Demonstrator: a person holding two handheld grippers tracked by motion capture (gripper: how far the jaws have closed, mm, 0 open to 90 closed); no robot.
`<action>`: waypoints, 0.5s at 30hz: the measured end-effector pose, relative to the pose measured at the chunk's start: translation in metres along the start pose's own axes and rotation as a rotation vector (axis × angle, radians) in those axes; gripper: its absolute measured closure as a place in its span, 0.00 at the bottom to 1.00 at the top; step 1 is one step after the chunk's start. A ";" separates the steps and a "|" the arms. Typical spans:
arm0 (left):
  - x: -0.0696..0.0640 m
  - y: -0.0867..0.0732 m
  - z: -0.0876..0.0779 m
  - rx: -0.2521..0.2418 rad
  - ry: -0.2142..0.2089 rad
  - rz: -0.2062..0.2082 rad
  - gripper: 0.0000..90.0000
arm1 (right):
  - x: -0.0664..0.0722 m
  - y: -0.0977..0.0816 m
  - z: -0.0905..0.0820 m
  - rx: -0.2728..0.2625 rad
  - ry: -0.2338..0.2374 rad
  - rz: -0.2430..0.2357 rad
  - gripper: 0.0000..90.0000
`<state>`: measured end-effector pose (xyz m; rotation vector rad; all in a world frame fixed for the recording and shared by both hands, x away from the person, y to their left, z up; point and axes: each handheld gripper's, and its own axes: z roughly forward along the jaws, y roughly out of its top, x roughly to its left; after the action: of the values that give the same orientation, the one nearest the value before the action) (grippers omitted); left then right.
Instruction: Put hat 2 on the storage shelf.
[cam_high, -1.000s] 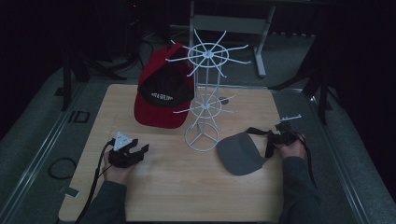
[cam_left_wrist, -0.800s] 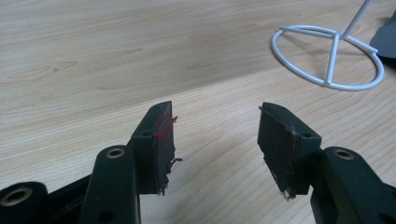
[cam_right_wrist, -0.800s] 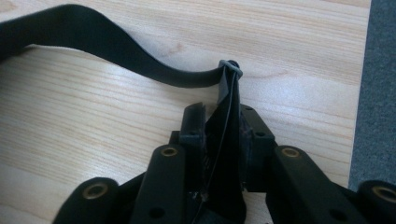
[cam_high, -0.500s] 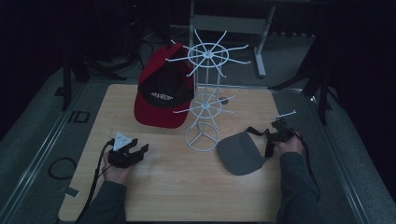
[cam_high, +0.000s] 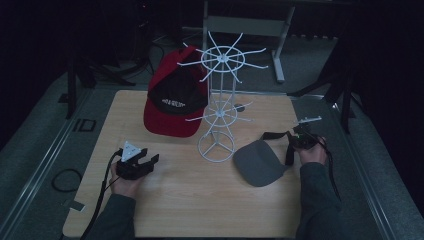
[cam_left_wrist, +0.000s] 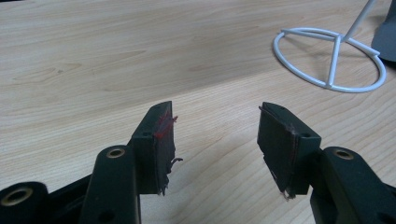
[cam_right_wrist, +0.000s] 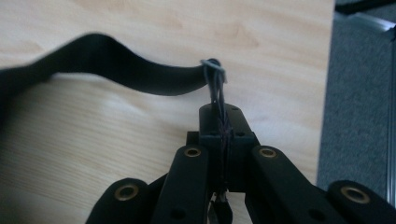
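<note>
Jaws of the right hand-held gripper are clamped on the black strap of the grey visor, near right on the table, seemingly for hanging on the white rack, while the left hand-held gripper rests with jaws apart, empty.

Off to the side you've got a red and black cap leaning by the white wire rack, whose round base sits on the light wood table. There's a dark loop, probably a cable, lying on the grey floor past the table's left edge. Behind it all, a grey metal stand sits in the dark.
</note>
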<state>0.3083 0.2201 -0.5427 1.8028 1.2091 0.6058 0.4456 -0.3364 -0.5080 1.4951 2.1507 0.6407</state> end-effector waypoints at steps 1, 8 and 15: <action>0.000 0.000 0.000 -0.001 0.001 0.000 0.51 | 0.000 0.002 -0.003 -0.011 -0.001 -0.003 0.99; 0.000 0.000 -0.001 0.001 0.003 0.000 0.51 | 0.006 0.013 -0.018 -0.070 -0.005 -0.036 0.99; 0.000 0.000 0.000 0.000 0.002 -0.001 0.51 | 0.010 0.021 -0.028 -0.102 -0.006 -0.057 0.99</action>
<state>0.3081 0.2205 -0.5424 1.8022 1.2111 0.6071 0.4414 -0.3243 -0.4739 1.3758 2.1155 0.7138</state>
